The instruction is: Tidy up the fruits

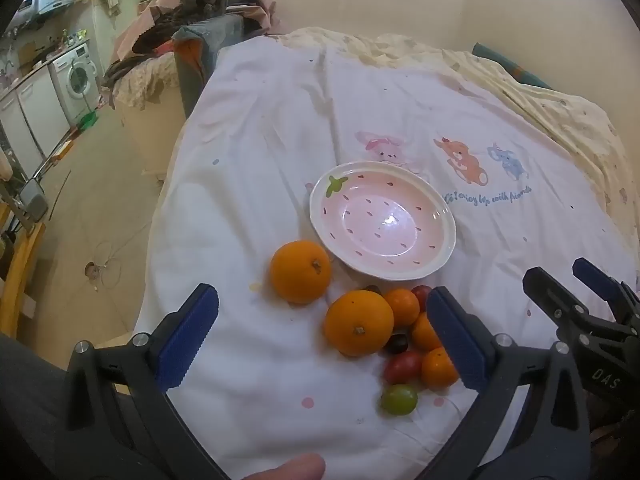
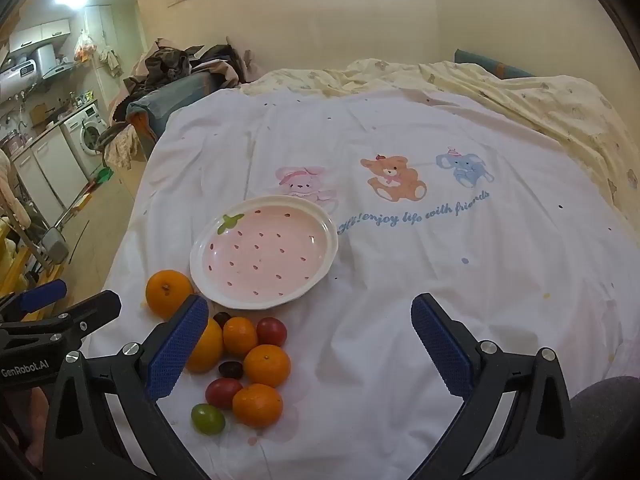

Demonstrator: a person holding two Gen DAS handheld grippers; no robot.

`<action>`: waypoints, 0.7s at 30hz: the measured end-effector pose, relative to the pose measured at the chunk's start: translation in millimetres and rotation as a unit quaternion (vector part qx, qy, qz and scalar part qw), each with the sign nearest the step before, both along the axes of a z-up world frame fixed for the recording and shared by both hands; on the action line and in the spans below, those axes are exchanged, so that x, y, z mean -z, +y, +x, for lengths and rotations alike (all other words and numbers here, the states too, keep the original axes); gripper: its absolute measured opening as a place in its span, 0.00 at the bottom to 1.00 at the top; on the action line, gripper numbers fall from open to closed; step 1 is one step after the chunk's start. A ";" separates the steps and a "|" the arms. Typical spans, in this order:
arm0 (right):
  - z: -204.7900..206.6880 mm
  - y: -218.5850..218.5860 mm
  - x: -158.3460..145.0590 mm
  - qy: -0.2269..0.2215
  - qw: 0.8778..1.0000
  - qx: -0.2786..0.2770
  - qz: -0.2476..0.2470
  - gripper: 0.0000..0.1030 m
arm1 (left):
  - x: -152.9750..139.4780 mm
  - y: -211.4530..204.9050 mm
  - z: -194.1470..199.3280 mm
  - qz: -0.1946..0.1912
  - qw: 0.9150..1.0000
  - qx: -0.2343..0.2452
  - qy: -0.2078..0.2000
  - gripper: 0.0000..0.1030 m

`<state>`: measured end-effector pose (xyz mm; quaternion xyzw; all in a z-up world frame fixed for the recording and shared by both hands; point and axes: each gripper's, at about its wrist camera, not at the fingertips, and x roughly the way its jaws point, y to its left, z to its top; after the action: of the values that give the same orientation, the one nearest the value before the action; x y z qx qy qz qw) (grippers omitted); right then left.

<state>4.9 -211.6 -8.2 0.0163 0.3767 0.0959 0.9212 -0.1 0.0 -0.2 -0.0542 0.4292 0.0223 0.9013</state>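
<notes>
Both tools, left tool (image 1: 322,330) and right tool (image 2: 310,342), hang spread, pinching nothing, above the bed (image 2: 440,280); oranges (image 2: 267,365) and tomatoes (image 2: 224,393) crowd beside the strawberry plate (image 2: 324,256) near the bed's front edge.

Blue script on the white cartoon-printed bedsheet (image 2: 400,280) reads "Hi! enjoy life with friends"; the black left tongs (image 2: 52,312) carry "GenRobot.AI".

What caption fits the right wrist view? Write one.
Open right gripper hovers beside loose fruit near an empty strawberry plate.
</notes>
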 end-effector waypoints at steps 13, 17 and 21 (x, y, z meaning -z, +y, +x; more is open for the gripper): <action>-0.7 -1.2 0.3 -0.003 1.000 0.000 0.002 1.00 | -1.1 3.6 -1.1 -0.001 1.000 0.000 0.002 1.00; 0.4 -0.5 0.3 -0.004 1.000 0.000 0.001 1.00 | -1.0 3.1 -1.2 -0.001 1.000 -0.001 0.002 1.00; 1.7 -2.4 1.7 -0.003 1.000 0.000 0.005 1.00 | 0.1 6.1 -1.8 -0.001 1.000 -0.001 0.002 0.99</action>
<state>6.6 -214.0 -10.0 0.0206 0.3731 0.0981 0.9224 -2.0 6.2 -0.3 -0.0556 0.4311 0.0228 0.9003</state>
